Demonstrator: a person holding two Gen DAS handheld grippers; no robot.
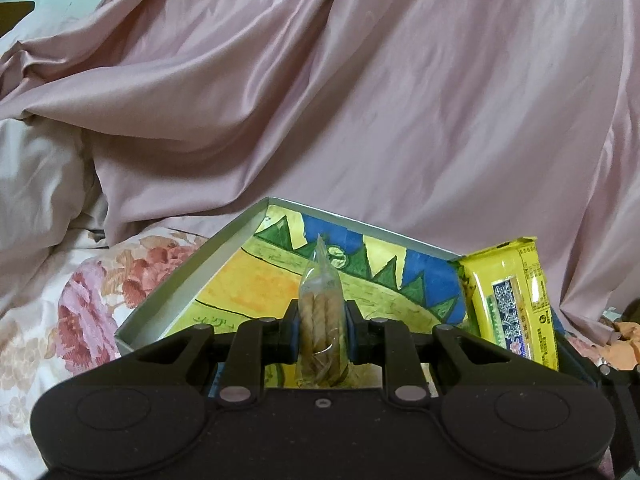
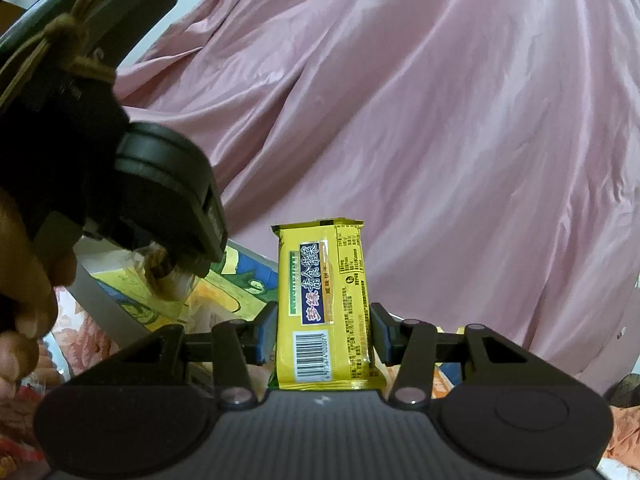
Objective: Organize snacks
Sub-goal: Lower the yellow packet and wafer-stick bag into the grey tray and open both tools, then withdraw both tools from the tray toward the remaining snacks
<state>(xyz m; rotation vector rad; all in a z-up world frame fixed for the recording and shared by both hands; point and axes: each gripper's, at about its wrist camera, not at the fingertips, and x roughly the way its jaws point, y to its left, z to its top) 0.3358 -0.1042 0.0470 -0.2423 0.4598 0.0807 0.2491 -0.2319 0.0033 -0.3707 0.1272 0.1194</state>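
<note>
My left gripper (image 1: 322, 330) is shut on a clear packet of brown rolled biscuits (image 1: 322, 304), held upright over a shallow box (image 1: 168, 300) with a painted yellow, green and blue floor. My right gripper (image 2: 324, 334) is shut on a yellow snack packet (image 2: 326, 308) with a blue label and a barcode, held upright. That yellow packet also shows in the left wrist view (image 1: 516, 304), at the box's right edge. The left gripper's body (image 2: 132, 184) fills the left of the right wrist view, above the box (image 2: 240, 276).
The box rests on a bed with a floral sheet (image 1: 80, 312). A rumpled pink satin cover (image 1: 360, 100) rises behind it. Orange wrappers (image 1: 624, 344) lie at the far right. A hand (image 2: 24, 280) holds the left gripper.
</note>
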